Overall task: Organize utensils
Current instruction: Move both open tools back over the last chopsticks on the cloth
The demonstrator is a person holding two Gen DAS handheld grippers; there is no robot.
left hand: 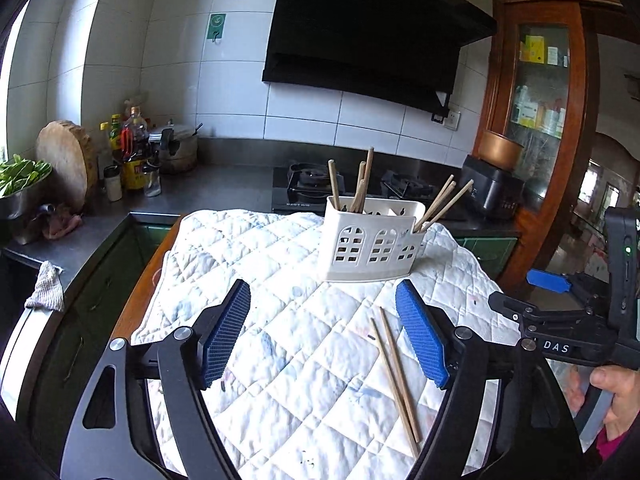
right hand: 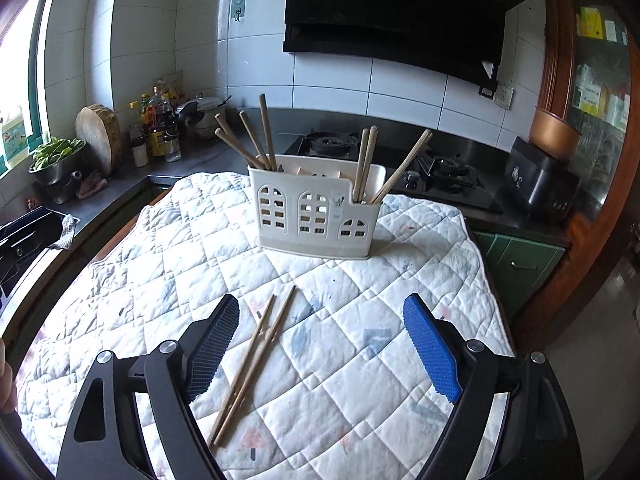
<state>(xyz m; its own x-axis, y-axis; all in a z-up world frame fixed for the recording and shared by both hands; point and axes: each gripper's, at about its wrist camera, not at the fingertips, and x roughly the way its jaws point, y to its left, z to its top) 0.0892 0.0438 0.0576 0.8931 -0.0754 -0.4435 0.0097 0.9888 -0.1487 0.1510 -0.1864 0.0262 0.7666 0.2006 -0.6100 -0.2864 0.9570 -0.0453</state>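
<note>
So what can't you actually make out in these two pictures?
- Lower ends of the standing chopsticks: both views, hidden inside the holder.
- The holder's dividers: both views, behind its front wall.
- Right gripper: left view, cut off by the edge.
- Cabinet labels: both views, too small.

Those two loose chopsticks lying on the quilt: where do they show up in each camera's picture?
Left wrist view: loose chopsticks lie lower right of centre, beside the right blue pad.
Right wrist view: loose chopsticks lie lower left of centre, beside the left blue pad.
Shared landmark: the white utensil holder stands beyond them in both.
</note>
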